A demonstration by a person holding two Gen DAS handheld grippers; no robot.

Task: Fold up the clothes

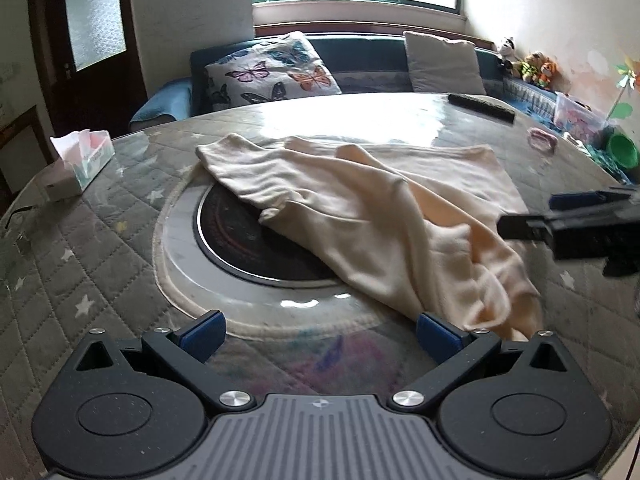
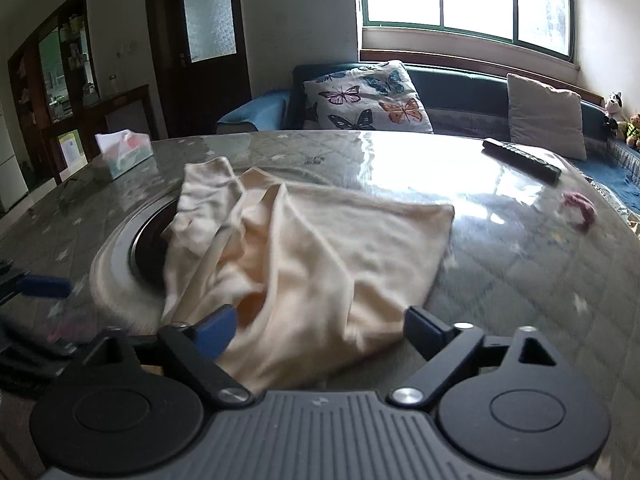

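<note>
While both of my claws stand with fingers wide apart and nothing between them, the cream garment (image 1: 360, 216) lies rumpled on the glass-topped table (image 1: 100, 248) ahead. My left claw (image 1: 320, 334) hovers above bare tabletop; the garment's near corner lies just beside its right blue pad (image 1: 438, 334), though I cannot tell whether they touch. Straight ahead of this claw sits the round black hotplate (image 1: 240, 236), half covered by cloth. My right claw (image 2: 320, 330) is over the garment's near edge, the fabric bunched ahead of the gap and against the left pad (image 2: 218, 330); contact is unclear.

The left view alone shows my right claw (image 1: 528, 224) entering from the right beside the cloth, and a green cup (image 1: 622, 152) at far right. The right view alone shows the left claw's blue pad (image 2: 44, 286) at left and a cabinet (image 2: 60, 92) far left. Both show the tissue box (image 1: 82, 162), remote control (image 1: 482, 106), pink hair tie (image 2: 580, 208) and butterfly pillow (image 2: 366, 98).
</note>
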